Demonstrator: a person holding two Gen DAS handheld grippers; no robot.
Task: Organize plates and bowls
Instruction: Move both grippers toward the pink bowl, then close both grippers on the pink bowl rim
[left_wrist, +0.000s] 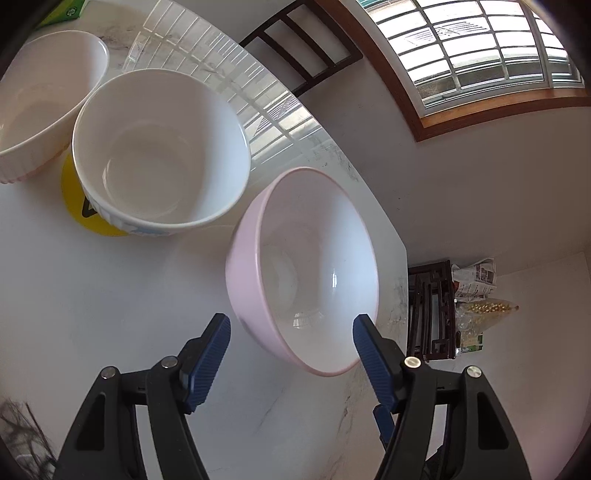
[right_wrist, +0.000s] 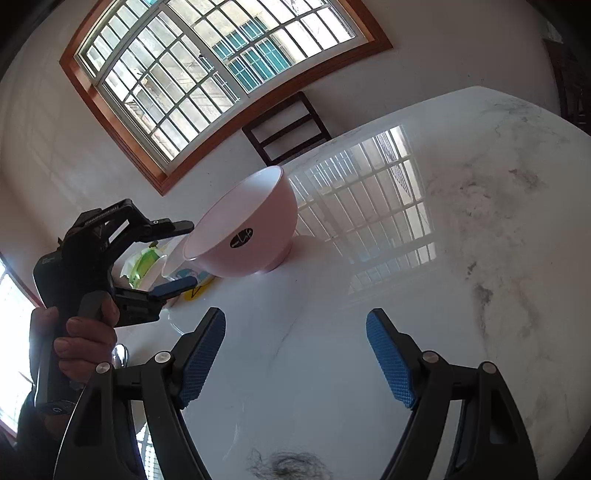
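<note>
A pink bowl (left_wrist: 303, 269) (right_wrist: 251, 229) stands upright on the white marble table (right_wrist: 461, 258), close to its edge. My left gripper (left_wrist: 291, 325) (right_wrist: 192, 254) is open, its blue fingers on either side of the bowl's near rim without pressing on it. Behind it, a white ribbed bowl (left_wrist: 159, 147) sits on a yellow disc (left_wrist: 77, 199), and a pale ribbed bowl (left_wrist: 44, 99) stands at the far left. Low over bare table to the right of the pink bowl, my right gripper (right_wrist: 295, 317) is open with nothing between its fingers.
A hand (right_wrist: 85, 339) holds the left gripper. A dark chair (left_wrist: 303, 48) stands behind the table under a window. The table edge (left_wrist: 404, 258) runs just right of the pink bowl, with a dark wooden stand (left_wrist: 432, 314) and bags on the floor beyond. A green packet (left_wrist: 70, 9) lies far back.
</note>
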